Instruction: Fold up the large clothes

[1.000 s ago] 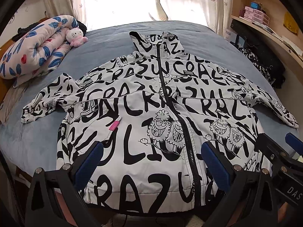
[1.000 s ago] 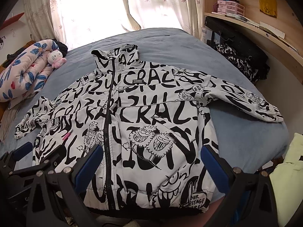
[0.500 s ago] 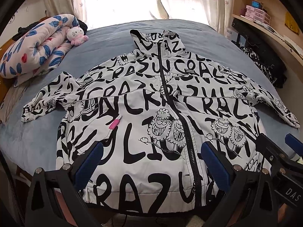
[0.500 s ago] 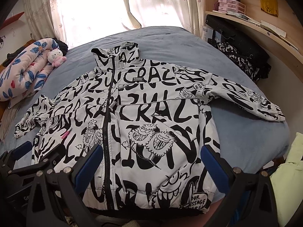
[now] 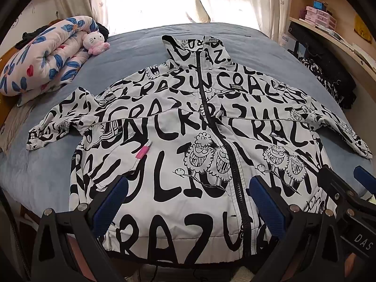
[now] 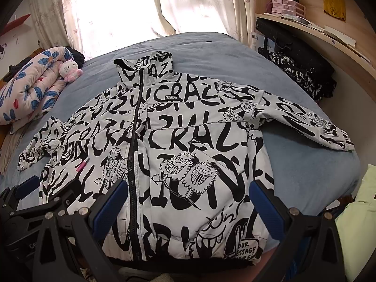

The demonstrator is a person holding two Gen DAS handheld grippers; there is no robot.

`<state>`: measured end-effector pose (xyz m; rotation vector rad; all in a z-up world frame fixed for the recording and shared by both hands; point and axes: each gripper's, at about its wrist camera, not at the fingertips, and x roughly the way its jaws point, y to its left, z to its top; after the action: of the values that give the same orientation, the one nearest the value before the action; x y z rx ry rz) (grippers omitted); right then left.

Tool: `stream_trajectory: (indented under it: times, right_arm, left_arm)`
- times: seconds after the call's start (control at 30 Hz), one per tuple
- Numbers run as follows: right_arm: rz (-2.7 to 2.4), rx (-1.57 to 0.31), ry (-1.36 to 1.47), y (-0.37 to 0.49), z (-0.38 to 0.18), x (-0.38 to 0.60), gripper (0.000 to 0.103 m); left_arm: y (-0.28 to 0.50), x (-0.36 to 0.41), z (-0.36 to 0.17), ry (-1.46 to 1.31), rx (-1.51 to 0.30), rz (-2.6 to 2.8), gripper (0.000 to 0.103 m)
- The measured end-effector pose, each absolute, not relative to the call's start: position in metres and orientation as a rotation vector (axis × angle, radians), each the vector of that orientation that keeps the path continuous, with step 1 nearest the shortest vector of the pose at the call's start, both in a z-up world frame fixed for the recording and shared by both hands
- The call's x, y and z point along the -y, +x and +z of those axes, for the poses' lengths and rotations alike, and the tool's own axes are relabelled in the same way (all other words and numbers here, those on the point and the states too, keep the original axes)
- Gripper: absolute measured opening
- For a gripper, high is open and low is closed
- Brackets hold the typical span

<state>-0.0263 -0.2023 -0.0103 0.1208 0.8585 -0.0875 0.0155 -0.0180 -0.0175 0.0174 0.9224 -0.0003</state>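
The white jacket (image 5: 199,145) with black graffiti letters lies flat on the blue bed (image 5: 47,178), front side up. Its black zipper (image 5: 225,155) is closed, the collar points to 12 o'clock, and the 2 sleeves spread toward 9 and 3 o'clock. The left gripper (image 5: 188,202) hangs above the hem, released, with nothing between its blue pads (image 5: 112,199). The right gripper (image 6: 188,202) is also released and empty over the hem. At 10 o'clock, a flowered quilt (image 5: 40,58) lies rolled with a pink plush cat (image 5: 95,43) beside it.
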Motion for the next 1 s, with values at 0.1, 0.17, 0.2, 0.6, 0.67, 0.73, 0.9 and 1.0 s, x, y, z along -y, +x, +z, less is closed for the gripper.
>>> stream_trajectory:
  times: [0.1,0.17,0.2,0.6,0.67,0.73,0.9,1.0]
  right_arm:
    - [-0.088,-0.858,0.120,-0.0263,-0.0101,0.2017,0.103]
    - [-0.088,-0.858,0.118,-0.0262,-0.0102,0.2017,0.103]
    - [-0.088,-0.859,0.118,-0.0263,-0.0101,0.2014,0.103]
    - [-0.087,-0.862,0.119,-0.0260,-0.0132,0.2010,0.103]
    - [-0.087,-0.862,0.119,-0.0262,-0.0139,0.2007,0.103]
    - [-0.087,-0.862,0.119,-0.0266,-0.0150,0.2002,0.103]
    - [-0.087,-0.863,0.118,-0.0261,-0.0156,0.2001,0.103]
    - [-0.087,-0.863,0.119,-0.0258,-0.0159,0.2000,0.103]
  left_arm:
    - [0.0158,0.0180,-0.0173,0.017,-0.924,-0.001,0.102]
    - [0.0160,0.0183,-0.0173,0.017,-0.925,-0.002,0.102]
    - [0.0158,0.0183,-0.0175,0.017,-0.926,-0.002,0.102]
    - [0.0137,0.0159,-0.0203,0.016,-0.931,0.001,0.102]
    - [0.0129,0.0154,-0.0211,0.016,-0.933,0.002,0.102]
    - [0.0113,0.0137,-0.0225,0.015,-0.934,0.003,0.102]
    - [0.0121,0.0137,-0.0228,0.015,-0.935,0.003,0.102]
    - [0.0121,0.0137,-0.0228,0.015,-0.935,0.003,0.102]
